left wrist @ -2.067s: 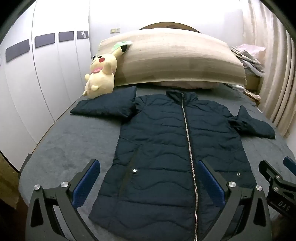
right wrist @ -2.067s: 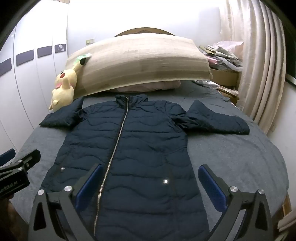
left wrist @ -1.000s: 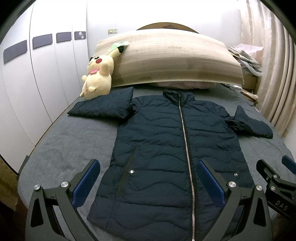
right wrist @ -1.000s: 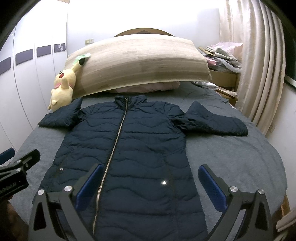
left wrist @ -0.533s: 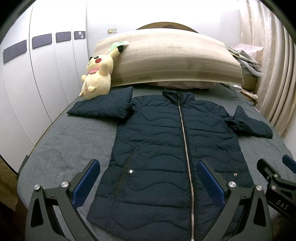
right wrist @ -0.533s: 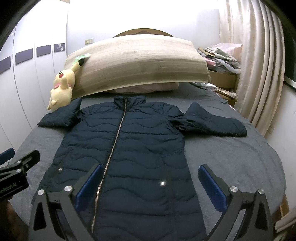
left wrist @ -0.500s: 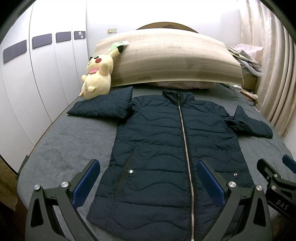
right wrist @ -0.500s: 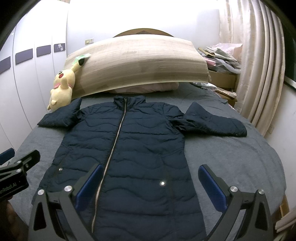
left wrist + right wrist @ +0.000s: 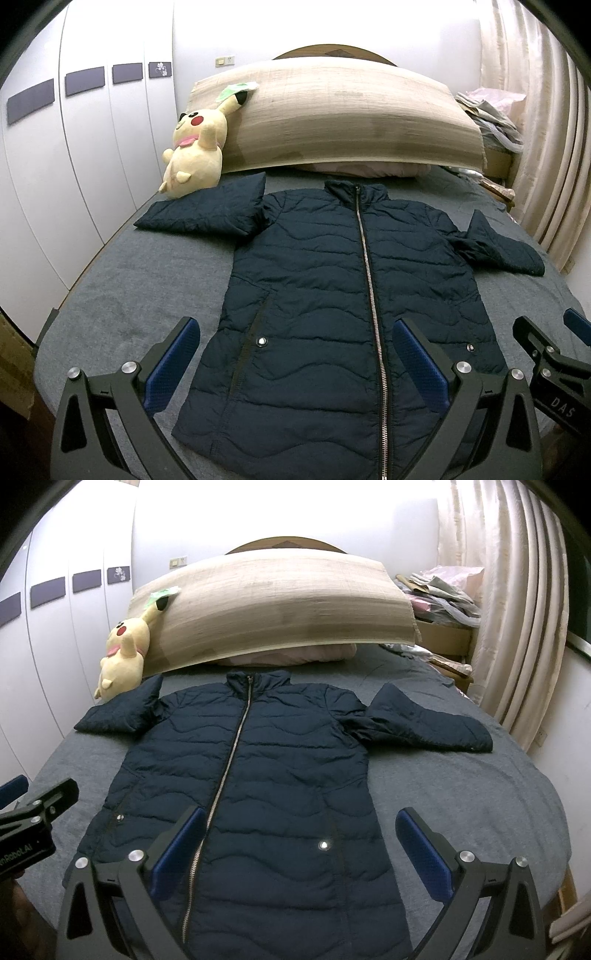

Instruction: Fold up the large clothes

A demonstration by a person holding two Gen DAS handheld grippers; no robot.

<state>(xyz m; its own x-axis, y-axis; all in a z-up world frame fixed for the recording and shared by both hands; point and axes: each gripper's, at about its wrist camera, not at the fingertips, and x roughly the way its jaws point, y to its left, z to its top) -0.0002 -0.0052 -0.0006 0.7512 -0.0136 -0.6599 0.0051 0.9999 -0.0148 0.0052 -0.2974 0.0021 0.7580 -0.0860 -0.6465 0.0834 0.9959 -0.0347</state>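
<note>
A dark navy quilted jacket (image 9: 332,295) (image 9: 266,775) lies flat and zipped on the grey bed (image 9: 140,280) (image 9: 461,794), collar toward the headboard, both sleeves spread out sideways. My left gripper (image 9: 295,354) hangs open above the jacket's hem, left of the zipper, holding nothing. My right gripper (image 9: 301,840) is open too, over the hem's right half. Each gripper shows at the edge of the other's view, the right gripper (image 9: 554,362) and the left gripper (image 9: 33,819).
A yellow plush toy (image 9: 195,147) (image 9: 122,653) leans on the big beige pillow (image 9: 332,118) (image 9: 277,605) by the left sleeve. White wardrobe doors (image 9: 74,166) run along the left. Curtains (image 9: 517,609) and a pile of clutter (image 9: 443,590) stand at the right.
Both grippers have drawn back slightly from the bed, so the jacket sits a little higher and farther in both views. The jacket itself has not moved.
</note>
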